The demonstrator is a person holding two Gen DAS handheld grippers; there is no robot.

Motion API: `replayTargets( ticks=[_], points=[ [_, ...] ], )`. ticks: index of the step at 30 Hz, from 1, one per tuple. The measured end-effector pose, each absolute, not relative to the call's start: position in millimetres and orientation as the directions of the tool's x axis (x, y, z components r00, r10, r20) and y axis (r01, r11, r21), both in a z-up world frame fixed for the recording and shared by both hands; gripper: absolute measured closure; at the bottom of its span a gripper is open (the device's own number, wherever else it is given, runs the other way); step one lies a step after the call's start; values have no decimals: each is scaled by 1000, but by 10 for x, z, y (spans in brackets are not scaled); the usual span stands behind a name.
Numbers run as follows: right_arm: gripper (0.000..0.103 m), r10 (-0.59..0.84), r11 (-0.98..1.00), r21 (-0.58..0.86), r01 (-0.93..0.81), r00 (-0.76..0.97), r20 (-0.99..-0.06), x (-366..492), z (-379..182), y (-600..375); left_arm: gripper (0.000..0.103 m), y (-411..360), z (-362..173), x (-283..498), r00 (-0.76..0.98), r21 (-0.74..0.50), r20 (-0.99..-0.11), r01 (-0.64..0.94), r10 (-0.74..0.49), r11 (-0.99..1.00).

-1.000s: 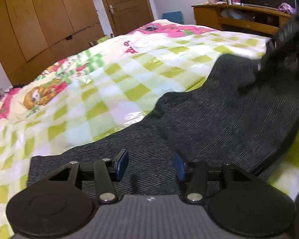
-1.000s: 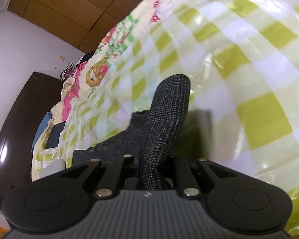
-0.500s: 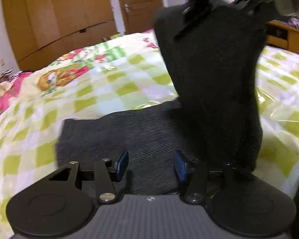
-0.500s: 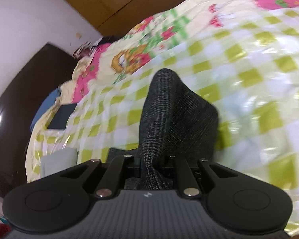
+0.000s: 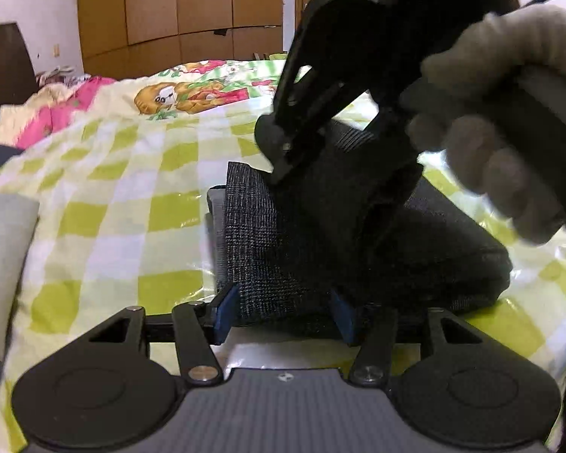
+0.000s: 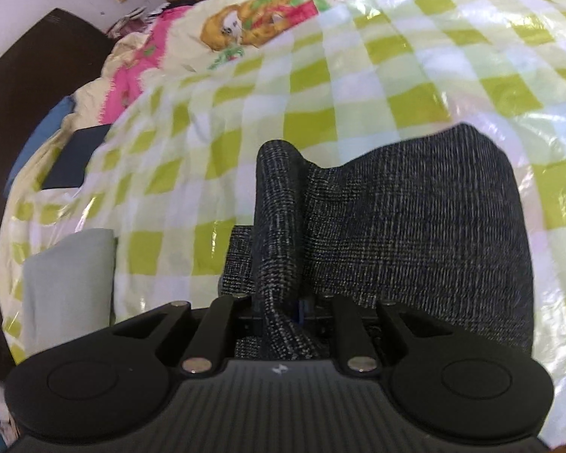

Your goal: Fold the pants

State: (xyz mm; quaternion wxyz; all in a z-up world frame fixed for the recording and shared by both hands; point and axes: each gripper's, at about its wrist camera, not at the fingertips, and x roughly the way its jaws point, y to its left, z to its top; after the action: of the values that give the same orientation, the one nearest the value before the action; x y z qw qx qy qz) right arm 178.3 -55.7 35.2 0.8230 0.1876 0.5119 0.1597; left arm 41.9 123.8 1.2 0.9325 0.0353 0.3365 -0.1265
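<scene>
Green-check bedspread [image 5: 105, 234] w/ cartoon print, wood wardrobe [image 5: 192, 11] behind, grey folded cloth [image 6: 69, 283] at left.

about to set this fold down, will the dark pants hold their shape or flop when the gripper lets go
Likely floppy: the pants sag in a soft curve from the right gripper, which pinches a bunched ridge. They probably won't slide much on the checked bedcover, since the knit looks coarse. The folded layers look thick, so expect the fold to spring open slightly.
</scene>
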Motion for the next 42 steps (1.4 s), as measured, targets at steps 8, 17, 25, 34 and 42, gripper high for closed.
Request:
replayTargets(
  ticks=[8, 17, 25, 34, 42],
  points=[
    [64, 483, 868, 481, -122, 434, -761, 1742, 490, -288, 37, 1428, 14, 371, 746, -62, -635, 212, -203, 975],
    [64, 553, 830, 506, -236, 469, -689, 1584, 640, -255, 37, 1664, 167, 153, 785, 9, -613, 112, -83, 994],
    [61, 580, 803, 535, -261, 544, -606, 1706, 798, -531, 33, 1597, 797, 95, 881, 30, -459, 147, -117, 989],
    [59, 544, 835, 479, -271, 538, -644, 1902, 726, -893, 28, 1211, 527, 554, 861, 135, -499, 186, -95, 973],
    [59, 474, 875, 338, -347, 471, -744, 2290, 195, -464, 24, 1616, 90, 739, 756, -20, -649, 97, -87, 995]
  ],
)
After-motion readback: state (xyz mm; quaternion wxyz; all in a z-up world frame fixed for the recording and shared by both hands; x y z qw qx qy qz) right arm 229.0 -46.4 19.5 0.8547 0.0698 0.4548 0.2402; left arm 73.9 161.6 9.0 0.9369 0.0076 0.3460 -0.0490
